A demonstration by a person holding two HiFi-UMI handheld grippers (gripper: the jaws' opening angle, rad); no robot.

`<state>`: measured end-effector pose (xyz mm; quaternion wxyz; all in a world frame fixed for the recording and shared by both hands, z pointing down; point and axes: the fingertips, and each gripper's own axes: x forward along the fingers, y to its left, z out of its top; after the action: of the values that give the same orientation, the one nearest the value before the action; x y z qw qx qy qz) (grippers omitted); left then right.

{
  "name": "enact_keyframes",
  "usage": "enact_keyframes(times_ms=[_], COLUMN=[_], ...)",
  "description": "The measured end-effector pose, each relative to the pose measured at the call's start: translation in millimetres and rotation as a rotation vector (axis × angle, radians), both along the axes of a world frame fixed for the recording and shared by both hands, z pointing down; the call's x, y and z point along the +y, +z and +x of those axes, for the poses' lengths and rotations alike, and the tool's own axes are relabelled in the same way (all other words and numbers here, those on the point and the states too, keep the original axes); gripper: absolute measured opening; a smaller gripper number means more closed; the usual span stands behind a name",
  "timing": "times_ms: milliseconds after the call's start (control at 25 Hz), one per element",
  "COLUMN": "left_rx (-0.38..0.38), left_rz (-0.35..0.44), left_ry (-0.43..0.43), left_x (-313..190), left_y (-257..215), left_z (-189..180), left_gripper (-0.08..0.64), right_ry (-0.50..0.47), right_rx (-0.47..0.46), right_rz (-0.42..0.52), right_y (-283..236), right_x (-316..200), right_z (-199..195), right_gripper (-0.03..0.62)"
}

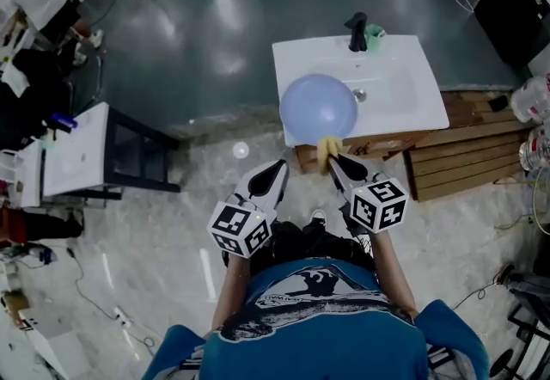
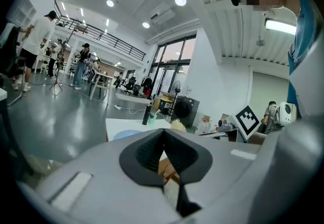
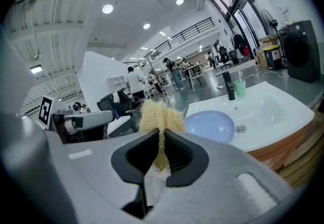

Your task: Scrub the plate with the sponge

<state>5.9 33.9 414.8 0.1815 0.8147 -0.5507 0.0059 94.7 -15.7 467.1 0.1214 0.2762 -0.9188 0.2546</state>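
Note:
A light blue plate (image 1: 318, 107) lies over the left front part of a white sink (image 1: 404, 69), partly overhanging its edge. My right gripper (image 1: 331, 159) is shut on a yellow sponge (image 1: 327, 149), just short of the plate's near rim. In the right gripper view the sponge (image 3: 158, 116) sticks up from the closed jaws of the right gripper (image 3: 162, 134), with the plate (image 3: 210, 125) ahead to the right. My left gripper (image 1: 282, 165) is beside it, shut and empty, a little short of the plate. Its view shows the left gripper (image 2: 163, 132) with jaws pressed together and the plate (image 2: 126, 134) beyond.
A black faucet (image 1: 357, 31) and a green cup (image 1: 375, 36) stand at the sink's back edge. Wooden pallets (image 1: 464, 155) lie to the right of the sink cabinet. Another white sink unit (image 1: 73, 155) stands at the left. Cables run across the floor.

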Motion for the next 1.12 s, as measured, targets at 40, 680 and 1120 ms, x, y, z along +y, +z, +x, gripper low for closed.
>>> enact_keyframes(times_ms=[40, 680, 1120], left_rx=[-0.006, -0.046, -0.129], left_rz=[-0.008, -0.092, -0.216], left_ry=[-0.007, -0.032, 0.093], left_x=[-2, -50, -152], left_y=[1, 21, 79], left_z=[-1, -48, -110], left_gripper=[0.012, 0.056, 0.096], right_ry=[-0.008, -0.023, 0.075], right_rx=[-0.003, 0.016, 0.121], right_rz=[-0.009, -0.092, -0.144], right_y=[2, 33, 73], right_x=[-2, -47, -114], right_z=[-2, -41, -79], right_gripper=[0.031, 0.031, 0.031])
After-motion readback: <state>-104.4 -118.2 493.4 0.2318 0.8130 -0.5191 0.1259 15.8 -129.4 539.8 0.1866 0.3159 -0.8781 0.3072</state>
